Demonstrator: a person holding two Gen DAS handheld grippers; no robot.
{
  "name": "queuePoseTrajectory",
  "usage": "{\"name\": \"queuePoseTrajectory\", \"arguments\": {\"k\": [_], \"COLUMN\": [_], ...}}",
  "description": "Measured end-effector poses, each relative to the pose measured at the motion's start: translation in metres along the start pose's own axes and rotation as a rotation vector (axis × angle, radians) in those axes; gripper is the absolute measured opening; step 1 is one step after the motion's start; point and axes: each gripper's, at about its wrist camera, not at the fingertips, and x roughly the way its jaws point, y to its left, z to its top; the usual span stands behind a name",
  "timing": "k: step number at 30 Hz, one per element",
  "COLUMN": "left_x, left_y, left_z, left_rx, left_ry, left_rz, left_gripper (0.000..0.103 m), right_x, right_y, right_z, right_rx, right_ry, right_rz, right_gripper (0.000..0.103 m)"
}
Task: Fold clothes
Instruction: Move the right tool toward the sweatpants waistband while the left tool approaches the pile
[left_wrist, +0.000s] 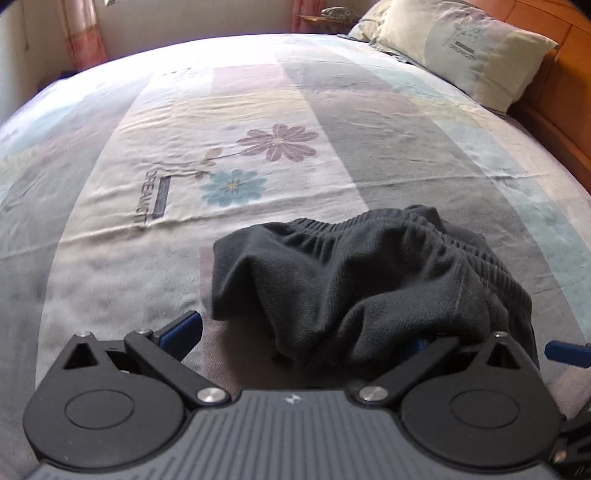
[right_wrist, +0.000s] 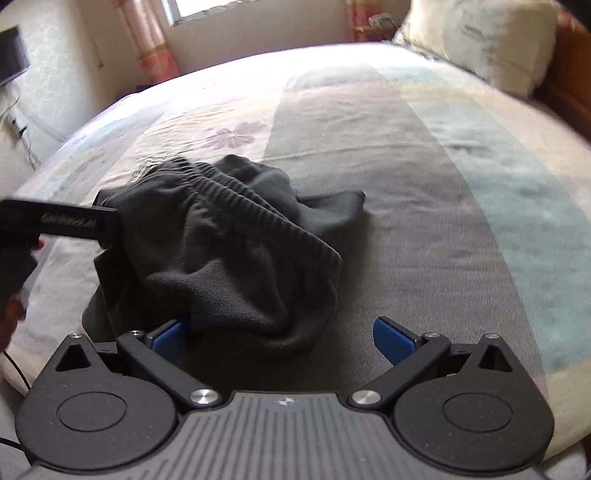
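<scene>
Dark grey garment (left_wrist: 369, 280) w/ ribbed elastic waistband sits crumpled in a heap on the bed (left_wrist: 147, 236), on the patchwork sheet's grey stripe, not yet folded or flattened. In left wrist view the heap fills 4–5 o'clock, close in front of the left gripper (left_wrist: 306, 332); its jaws stand wide apart, left blue pad (left_wrist: 181, 328) bare at 7 o'clock, right pad mostly buried under the cloth, only a sliver of blue showing, so can't tell if that pad touches fabric or just sits beneath it. A blue tip at 3–4 o'clock, cut by the frame edge, appears to belong to the other tool. In right wrist view the heap is at 9–10 o'clock of centre; the right gripper (right_wrist: 284, 334) is spread open too, left pad (right_wrist: 168, 338) tucked at the garment's near edge, right pad (right_wrist: 393, 338) clear over bare sheet. Left tool's black body pokes in at 9 o'clock, lettering on it blurred, unreadable; a hand (right_wrist: 14, 280) behind it is dark and cut off. Flower print + "DREAMCITY" text lie at 11 o'clock of the heap in left view. Pillow (left_wrist: 461, 48) at 1 o'clock by wooden headboard (left_wrist: 554, 92); curtain (right_wrist: 147, 40) and window at 11–12 o'clock. No containers in either view; far edge of bed washed out by glare
</scene>
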Motion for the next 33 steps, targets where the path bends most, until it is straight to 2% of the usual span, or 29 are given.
{"name": "queuePoseTrajectory", "arguments": {"k": [4, 10, 15, 18, 21, 26, 30, 33], "left_x": [0.01, 0.011, 0.015, 0.015, 0.011, -0.011, -0.026, -0.03], "left_y": [0.006, 0.025, 0.016, 0.017, 0.02, 0.027, 0.035, 0.039], "left_z": [-0.025, -0.045, -0.046, -0.043, -0.042, -0.046, -0.052, -0.054], "left_rx": [-0.029, -0.084, -0.021, -0.017, -0.022, 0.023, 0.028, 0.035], "left_ry": [0.031, -0.004, -0.035, -0.021, 0.011, 0.018, 0.009, 0.011], "left_rz": [-0.057, -0.169, -0.146, -0.151, -0.154, -0.113, -0.082, -0.057], "left_gripper": [0.103, 0.103, 0.103, 0.103, 0.103, 0.102, 0.102, 0.102], "right_x": [-0.006, -0.016, -0.025, -0.03, -0.032, -0.019, -0.002, 0.02], "right_y": [-0.001, 0.0, 0.001, 0.001, -0.002, 0.002, 0.018, 0.027], "right_z": [0.001, 0.003, 0.005, 0.006, 0.026, 0.068, 0.096, 0.109], "right_rx": [-0.038, -0.105, -0.162, -0.195, -0.212, -0.202, -0.272, -0.295], "right_ry": [-0.015, -0.032, -0.045, -0.053, -0.05, -0.004, -0.003, 0.051], "right_rz": [0.023, 0.064, 0.098, 0.121, 0.209, 0.369, 0.449, 0.479], "right_gripper": [0.103, 0.103, 0.103, 0.103, 0.103, 0.103, 0.103, 0.103]}}
